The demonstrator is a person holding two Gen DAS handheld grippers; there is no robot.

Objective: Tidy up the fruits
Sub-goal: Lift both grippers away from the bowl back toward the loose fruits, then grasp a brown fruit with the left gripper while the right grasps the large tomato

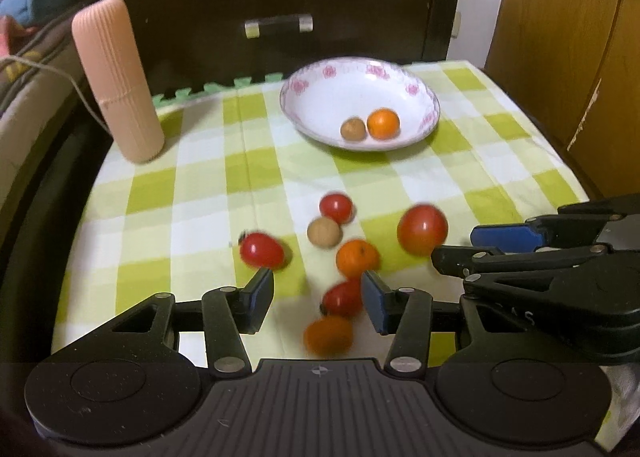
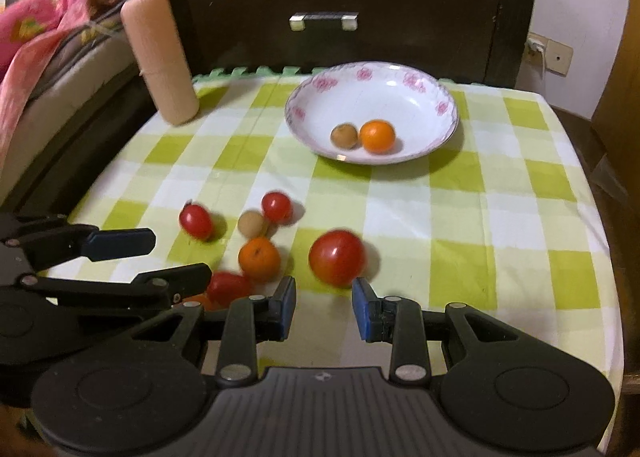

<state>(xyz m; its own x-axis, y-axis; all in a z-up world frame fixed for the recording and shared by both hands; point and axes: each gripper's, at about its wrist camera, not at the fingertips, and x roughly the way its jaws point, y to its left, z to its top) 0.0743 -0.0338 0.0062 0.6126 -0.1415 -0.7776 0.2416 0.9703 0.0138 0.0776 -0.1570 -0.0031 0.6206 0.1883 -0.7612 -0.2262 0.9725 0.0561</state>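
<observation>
Seven loose fruits lie on the near half of the table (image 2: 500, 217), which carries a green-and-white checked cloth: a large tomato (image 2: 337, 257), three small tomatoes (one at the left of the group (image 2: 196, 221), one at the far side (image 2: 276, 206), one nearest the cameras (image 2: 228, 287)), a tan round fruit (image 2: 252, 223), a small orange (image 2: 259, 259) and a second orange fruit (image 1: 328, 335) at the near edge, blurred in the left wrist view. The tan round fruit touches the far small tomato; the large tomato sits apart to the right of the group. Two further fruits rest side by side and touching in the white floral bowl (image 2: 436, 97) at the far side of the table: a brown fruit (image 2: 344, 136) on the left and an orange (image 2: 377, 136) on the right. The left tongs (image 1: 318, 297) stand apart above the nearest small tomato, holding nothing. The right tongs (image 2: 324, 299) also stand apart and empty, just in front of the large tomato. A pink ribbed cylinder (image 2: 160, 57) stands at the far left corner, tilted in both views. A dark wooden headboard (image 2: 400, 17) rises behind the table.
</observation>
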